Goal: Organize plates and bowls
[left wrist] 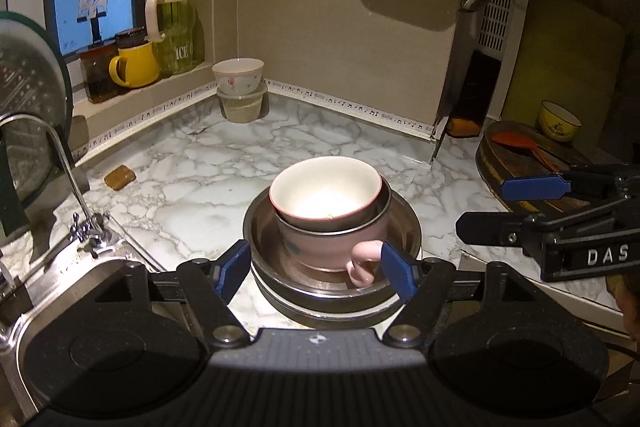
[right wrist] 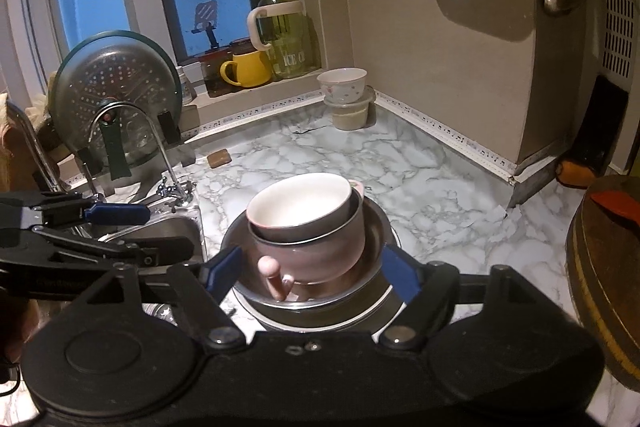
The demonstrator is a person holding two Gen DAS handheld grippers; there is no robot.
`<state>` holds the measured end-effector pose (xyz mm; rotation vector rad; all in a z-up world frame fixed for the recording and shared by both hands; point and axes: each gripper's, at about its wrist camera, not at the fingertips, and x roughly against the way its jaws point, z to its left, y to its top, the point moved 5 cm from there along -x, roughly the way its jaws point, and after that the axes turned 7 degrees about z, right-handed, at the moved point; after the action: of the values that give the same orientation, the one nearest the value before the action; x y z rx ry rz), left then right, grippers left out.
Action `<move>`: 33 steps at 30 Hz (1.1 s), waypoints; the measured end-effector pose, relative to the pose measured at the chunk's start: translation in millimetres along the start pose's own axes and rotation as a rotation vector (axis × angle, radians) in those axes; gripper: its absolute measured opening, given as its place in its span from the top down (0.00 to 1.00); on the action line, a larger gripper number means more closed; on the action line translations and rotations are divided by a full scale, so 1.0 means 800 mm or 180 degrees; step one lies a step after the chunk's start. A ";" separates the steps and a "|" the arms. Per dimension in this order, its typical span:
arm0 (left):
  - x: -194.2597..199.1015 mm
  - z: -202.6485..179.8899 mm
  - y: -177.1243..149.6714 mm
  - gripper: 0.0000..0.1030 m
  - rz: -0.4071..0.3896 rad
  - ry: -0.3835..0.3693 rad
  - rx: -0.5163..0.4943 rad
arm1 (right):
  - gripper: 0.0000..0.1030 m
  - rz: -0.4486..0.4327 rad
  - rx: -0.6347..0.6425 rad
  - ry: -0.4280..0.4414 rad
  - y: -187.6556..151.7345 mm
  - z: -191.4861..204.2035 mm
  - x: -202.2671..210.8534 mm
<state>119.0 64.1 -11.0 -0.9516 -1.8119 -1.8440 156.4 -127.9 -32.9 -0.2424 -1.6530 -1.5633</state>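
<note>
A nested stack sits on the marble counter (left wrist: pixel 192 183). A wide steel bowl (left wrist: pixel 404 223) holds a pink mug (left wrist: pixel 340 247) with its handle toward me; inside the mug sit a small steel bowl and a pink-rimmed white bowl (left wrist: pixel 326 195). The stack also shows in the right wrist view (right wrist: pixel 304 223). My left gripper (left wrist: pixel 316 273) is open, its blue fingertips either side of the stack's near rim, touching nothing. My right gripper (right wrist: pixel 310 269) is open the same way from the other side, and shows at the right of the left wrist view (left wrist: pixel 516 205).
A flowered bowl (left wrist: pixel 238 75) sits on a plastic tub (left wrist: pixel 243 107) in the back corner. A sink with tap (left wrist: pixel 60 155) lies left, a pot lid (right wrist: pixel 116 87) behind it. A wooden board with a red spatula (left wrist: pixel 520 143) and a yellow bowl (left wrist: pixel 558 121) stands right. A sponge (left wrist: pixel 120 177) lies on the counter.
</note>
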 end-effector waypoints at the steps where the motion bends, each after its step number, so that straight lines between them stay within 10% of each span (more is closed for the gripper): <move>1: 0.000 0.000 -0.002 0.25 0.0007 -0.0001 0.0024 | 0.20 -0.0007 0.0020 -0.0008 -0.002 0.002 0.001; 11: 0.002 -0.003 -0.012 0.13 -0.0068 0.0081 0.0120 | 0.01 -0.0209 0.0014 0.0033 -0.008 0.009 0.015; 33: 0.006 -0.007 -0.019 0.13 0.0000 0.0064 0.0214 | 0.00 -0.0283 -0.0191 -0.0105 -0.019 -0.005 0.021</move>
<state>104.3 60.6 -17.9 -0.9057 -1.8497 -1.7746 137.8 -140.7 -33.2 -0.2299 -1.6639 -1.6855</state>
